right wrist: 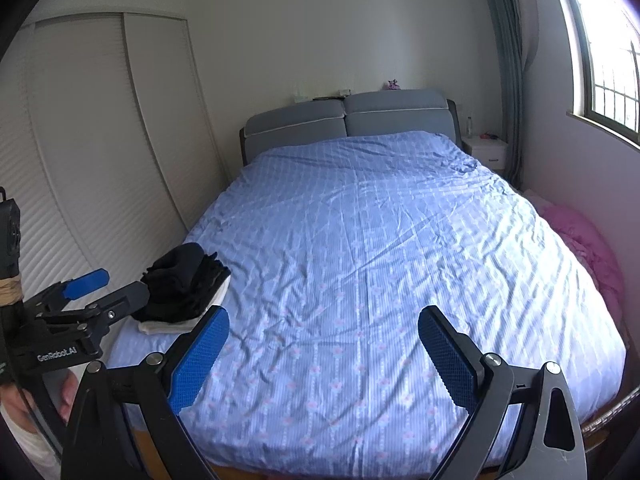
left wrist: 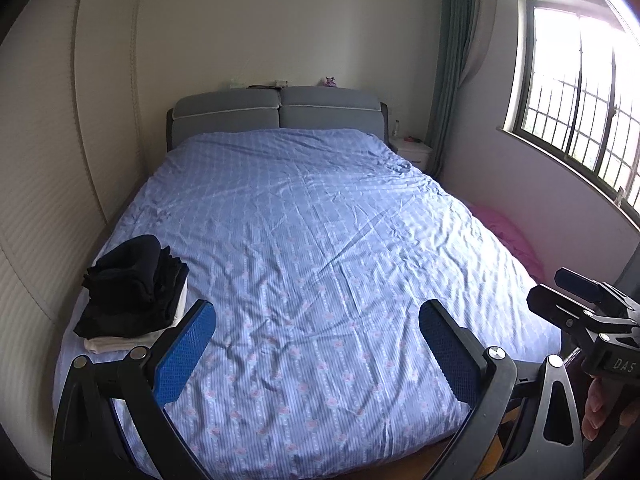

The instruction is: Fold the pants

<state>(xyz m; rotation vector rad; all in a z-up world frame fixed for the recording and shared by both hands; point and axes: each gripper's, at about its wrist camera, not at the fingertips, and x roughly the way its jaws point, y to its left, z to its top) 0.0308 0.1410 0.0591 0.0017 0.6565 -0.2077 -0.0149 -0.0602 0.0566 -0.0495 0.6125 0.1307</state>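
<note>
Pants pile [left wrist: 136, 284] at bed [left wrist: 320, 220] edge

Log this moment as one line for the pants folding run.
left gripper: open, empty | right gripper: open, empty | dark clothes pile: untouched, bed's near-left corner | phase: pre-grasp

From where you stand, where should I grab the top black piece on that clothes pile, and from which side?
Judging by its pose, pinch the rounded folded edge of the top black garment on the pile with the left gripper, coming from the bed's open middle; the wardrobe crowds the other side.
</note>
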